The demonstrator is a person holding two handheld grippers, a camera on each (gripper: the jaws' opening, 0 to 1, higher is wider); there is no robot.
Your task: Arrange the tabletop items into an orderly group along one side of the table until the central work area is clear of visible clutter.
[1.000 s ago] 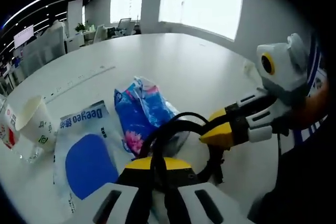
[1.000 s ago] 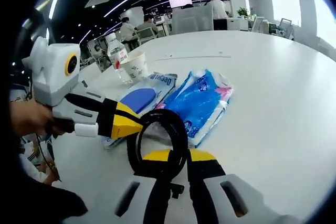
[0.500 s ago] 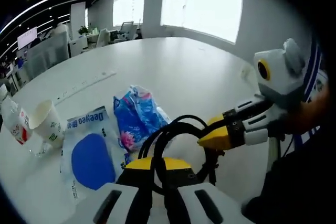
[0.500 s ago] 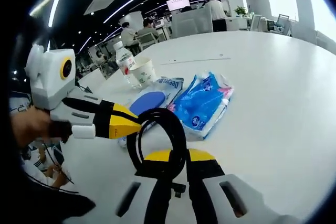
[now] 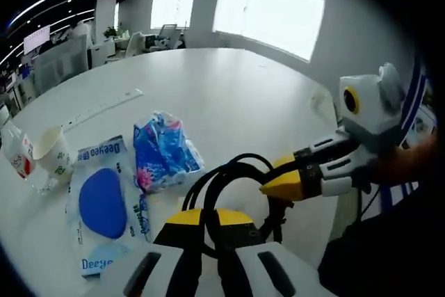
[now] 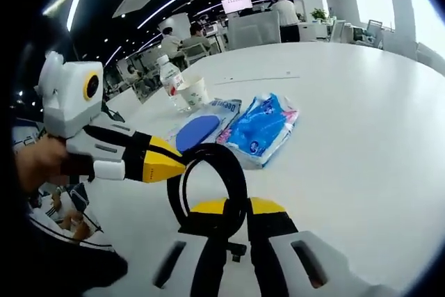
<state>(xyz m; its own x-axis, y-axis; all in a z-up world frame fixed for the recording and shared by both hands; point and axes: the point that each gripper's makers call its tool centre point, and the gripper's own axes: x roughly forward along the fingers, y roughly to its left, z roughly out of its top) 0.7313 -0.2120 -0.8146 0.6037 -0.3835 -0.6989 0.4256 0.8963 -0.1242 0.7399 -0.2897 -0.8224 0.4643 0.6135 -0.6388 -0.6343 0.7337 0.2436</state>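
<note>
Both grippers' jaws pinching one black cable loop (image 6: 208, 186); paper cup (image 6: 194, 92), contents unseen, beside bottle (image 6: 169, 78).

The left gripper view is looking low across the worktop (image 5: 229, 81) toward bright windows, with the right hand-held gripper (image 5: 268, 187) entering just beside its own jaws. The right gripper view is facing the office interior. Both are sharing the blue packets (image 5: 161, 152) (image 6: 261, 129) ahead and the black cable loop (image 6: 208, 186) close in.
</note>
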